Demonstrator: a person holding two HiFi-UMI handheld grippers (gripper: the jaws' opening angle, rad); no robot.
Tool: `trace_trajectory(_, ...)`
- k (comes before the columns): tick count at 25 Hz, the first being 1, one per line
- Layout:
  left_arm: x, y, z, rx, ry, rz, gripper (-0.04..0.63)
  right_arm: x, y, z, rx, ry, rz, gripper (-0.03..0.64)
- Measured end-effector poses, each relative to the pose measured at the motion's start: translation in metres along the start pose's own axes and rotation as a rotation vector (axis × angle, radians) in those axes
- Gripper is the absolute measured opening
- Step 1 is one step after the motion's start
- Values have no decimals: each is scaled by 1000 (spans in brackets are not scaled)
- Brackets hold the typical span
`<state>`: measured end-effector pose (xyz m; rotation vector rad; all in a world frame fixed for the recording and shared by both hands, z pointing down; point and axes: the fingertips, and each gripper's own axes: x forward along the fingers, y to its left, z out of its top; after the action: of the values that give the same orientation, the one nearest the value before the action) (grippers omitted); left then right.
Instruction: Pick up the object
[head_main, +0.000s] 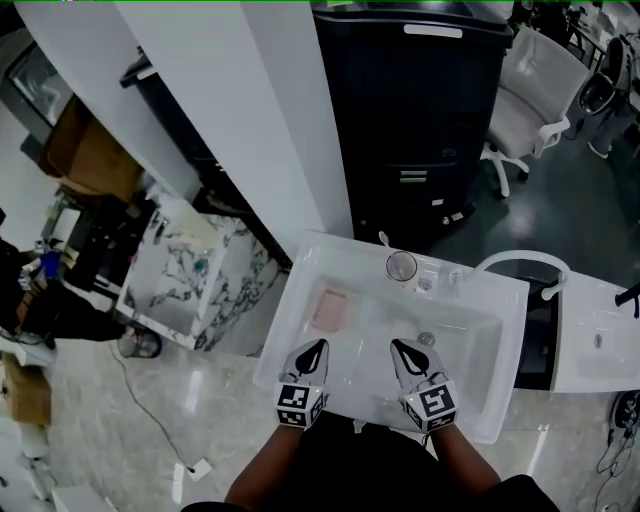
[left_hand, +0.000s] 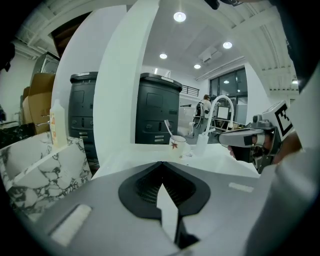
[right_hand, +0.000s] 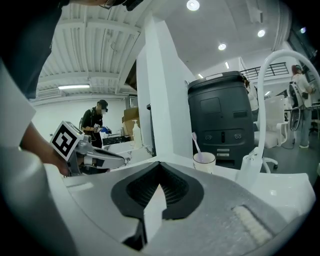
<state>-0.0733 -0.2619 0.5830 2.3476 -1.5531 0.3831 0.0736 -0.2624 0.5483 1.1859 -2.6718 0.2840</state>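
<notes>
Holding, left gripper (head_main: 319, 345): nothing; its jaws are clenched tip to tip, and its own view shows no gap and no item between them.
Holding, right gripper (head_main: 396, 344): nothing; its jaws are likewise pressed together and empty.
Gripper position: both hang side by side over the near part of the white sink (head_main: 480, 345), a little apart, with their tips pointing toward the far rim.
Pink block (head_main: 329, 310): lies flat on the sink's left side, just beyond the left gripper's tip, and is touched by neither gripper.
Cup (head_main: 402, 266): stands upright on the sink's far rim with a toothbrush (right_hand: 196, 142) leaning in it, beyond the grippers and nearer the right one.
Object to pick: which item is meant cannot be told; the pink block and the cup both sit free.
Faucet (head_main: 520, 262): a white arch at the sink's far right corner.
Behind the sink: a black cabinet (head_main: 410, 120) stands beside a white pillar (head_main: 230, 110).
Left of the sink: a marbled box (head_main: 185, 280) stands on the floor.
Far right: a white chair (head_main: 535, 100) stands well apart from the sink.
</notes>
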Motion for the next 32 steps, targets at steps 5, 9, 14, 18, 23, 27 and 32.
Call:
trace_trajectory(5, 13, 8, -6, 38, 47, -19, 18, 12, -8, -4, 60, 11, -39, 3)
trace_trajectory(9, 25, 16, -10, 77, 66, -25, 18, 20, -16, -8, 80, 27, -61, 3)
trace_trajectory(14, 36, 23, -23, 33, 122, -22, 20, 26, -13, -17, 87, 55, -63, 3)
trace_trajectory(18, 46, 33, -34, 19, 167, 5, 163, 30, -11, -23, 88, 73, -56, 3)
trace_trajectory(23, 59, 42, -51, 1, 245, 46, 302, 33, -10, -30, 95, 94, -45, 3)
trace_trajectory(27, 71, 53, -68, -10, 319, 67, 368, 37, -9, -33, 98, 106, -34, 3)
trace_trajectory(32, 85, 56, -82, -9, 401, 59, 402, 40, -9, -39, 105, 122, -26, 3)
